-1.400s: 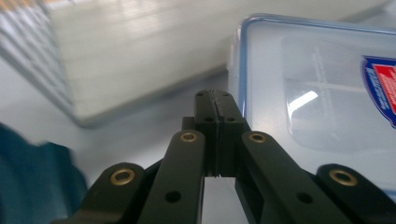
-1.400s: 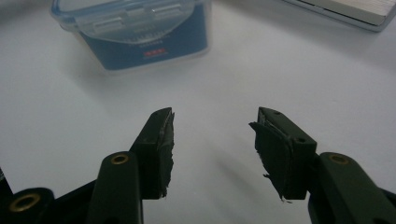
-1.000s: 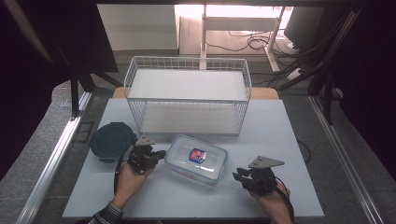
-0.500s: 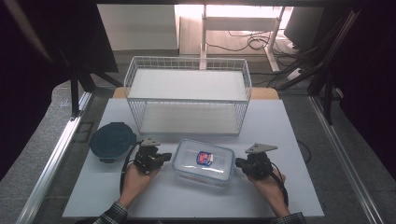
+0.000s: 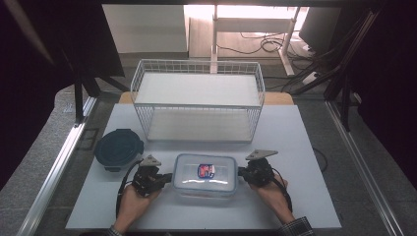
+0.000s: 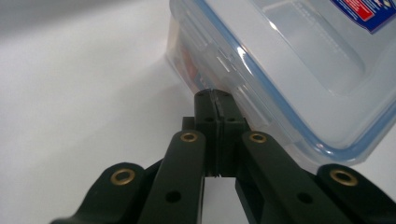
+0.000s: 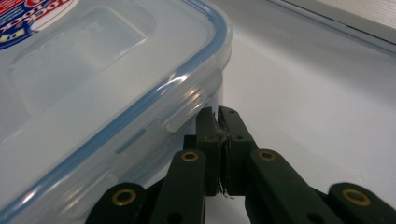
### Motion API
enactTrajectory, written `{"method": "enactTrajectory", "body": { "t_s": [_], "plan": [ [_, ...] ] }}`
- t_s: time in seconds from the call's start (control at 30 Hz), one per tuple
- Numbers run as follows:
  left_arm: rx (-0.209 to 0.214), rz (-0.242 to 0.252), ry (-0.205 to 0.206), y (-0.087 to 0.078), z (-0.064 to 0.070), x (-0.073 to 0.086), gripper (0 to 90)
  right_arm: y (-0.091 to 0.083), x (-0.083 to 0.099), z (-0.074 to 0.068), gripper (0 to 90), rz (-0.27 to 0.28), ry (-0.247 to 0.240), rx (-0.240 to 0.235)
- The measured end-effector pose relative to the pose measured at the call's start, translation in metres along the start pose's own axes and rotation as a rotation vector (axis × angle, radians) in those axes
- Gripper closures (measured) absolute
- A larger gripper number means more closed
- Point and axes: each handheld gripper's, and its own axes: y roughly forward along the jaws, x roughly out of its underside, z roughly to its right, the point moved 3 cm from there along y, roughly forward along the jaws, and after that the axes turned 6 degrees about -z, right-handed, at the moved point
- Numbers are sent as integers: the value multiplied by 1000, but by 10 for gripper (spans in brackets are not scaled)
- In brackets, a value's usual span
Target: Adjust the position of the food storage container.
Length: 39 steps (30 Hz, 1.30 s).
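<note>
Left gripper jaws closed, tips against the left end of the clear container; right gripper same at its right end. Container sits mid-table, wire basket behind, dark round lid off left.

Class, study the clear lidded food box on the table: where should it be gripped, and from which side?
Grip the food box at its two short ends, coming in level from left and right. Each end has a protruding lid flap under the blue-edged rim, and its long, flat shape suits two-sided support.
</note>
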Motion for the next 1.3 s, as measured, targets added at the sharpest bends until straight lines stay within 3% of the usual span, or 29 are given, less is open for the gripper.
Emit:
{"method": "enactTrajectory", "body": {
  "t_s": [0.2, 0.37, 0.5, 0.53, 0.6, 0.63, 0.67, 0.77, 0.87, 1.03, 1.07, 1.2, 1.3],
  "plan": [
    [16, 7, 1, -4, -1, 6, 899, 3, -2, -4, 857, -5, -20, -15],
    [-20, 19, 36, -9, -5, 6, 815, -5, -1, -6, 779, -14, -62, 39],
    [-60, 36, 61, -16, -9, 10, 647, -19, 4, -5, 715, 18, -94, 74],
    [-81, 34, 73, -17, -9, 15, 547, -26, 8, -3, 659, 35, -93, 83],
    [-87, 32, 82, -17, -9, 17, 509, -30, 10, -2, 627, 42, -88, 85],
    [-90, 31, 93, -18, -9, 19, 422, -37, 13, -1, 566, 60, -78, 83],
    [-99, 35, 105, -20, -9, 23, 395, -40, 14, -1, 528, 68, -71, 84],
    [-91, 47, 118, -23, -9, 26, 331, -45, 15, -1, 472, 82, -64, 93],
    [-78, 68, 110, -28, -10, 31, 279, -53, 20, -2, 358, 103, -64, 102],
    [-66, 82, 103, -32, -10, 36, 182, -59, 27, -4, 230, 132, -45, 90],
    [-66, 85, 107, -33, -10, 37, 149, -61, 31, -6, 169, 145, -38, 81],
    [-128, 98, 128, -35, -10, 41, 67, -63, 38, -10, 89, 143, -42, 64],
    [-140, 108, 132, -35, -11, 42, 48, -61, 43, -10, 71, 140, -46, 49]
  ]
}}
